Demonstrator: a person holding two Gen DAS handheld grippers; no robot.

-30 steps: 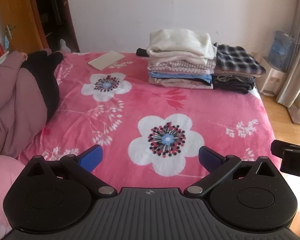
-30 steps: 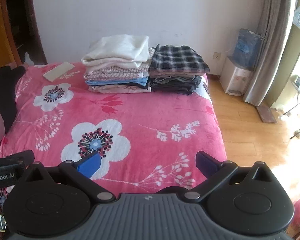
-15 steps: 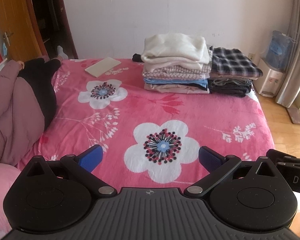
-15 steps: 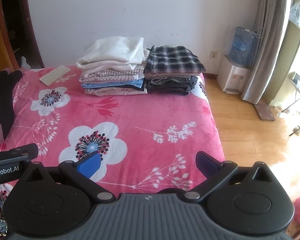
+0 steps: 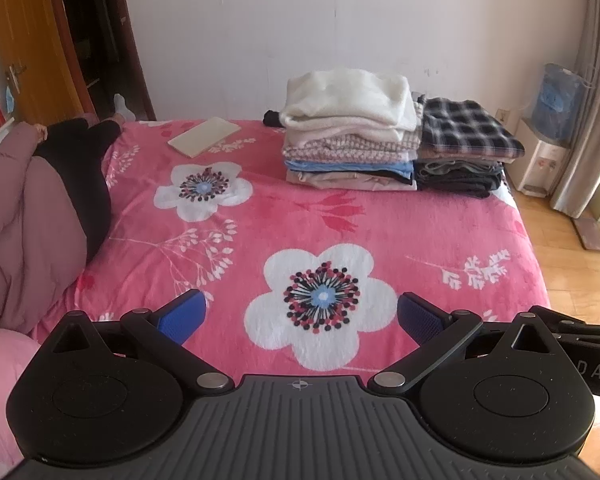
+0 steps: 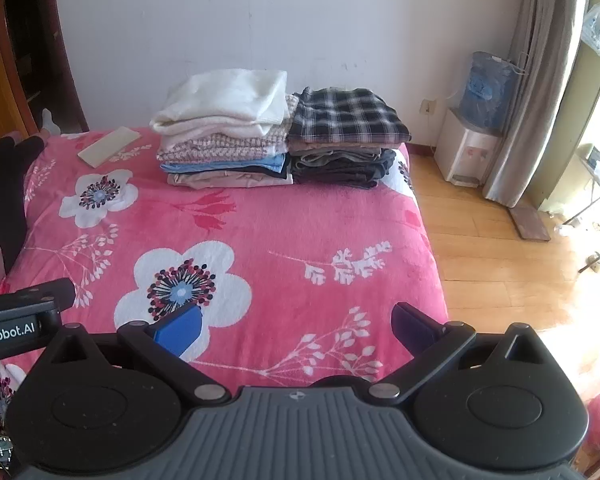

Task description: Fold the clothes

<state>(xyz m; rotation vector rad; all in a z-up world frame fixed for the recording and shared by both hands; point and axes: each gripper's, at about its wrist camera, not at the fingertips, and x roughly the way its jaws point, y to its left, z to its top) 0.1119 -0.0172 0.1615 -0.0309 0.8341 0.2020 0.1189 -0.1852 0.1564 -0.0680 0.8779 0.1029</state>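
Both claws have pulled back a bit since a second ago, so the folded clothes stacks (image 5: 352, 140) (image 6: 228, 136) look farther off, well apart from them at the bed's (image 5: 380, 216) far end. Left claw (image 5: 300, 316) and right claw (image 6: 296, 328) are both spread wide, holding nothing. Readable bits: "nRobot.AI" and "DAS" on the claw bodies.

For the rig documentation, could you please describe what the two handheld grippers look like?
Both match. The left gripper and right gripper each have a ribbed grey body, two round black housings with triangular cut-outs, black linkage arms with silver pivot pins, and blue textured finger pads. A small crosshair mark sits on the body's front edge. White lettering shows on each gripper's side, only partly readable. No cables or sleeves are visible.
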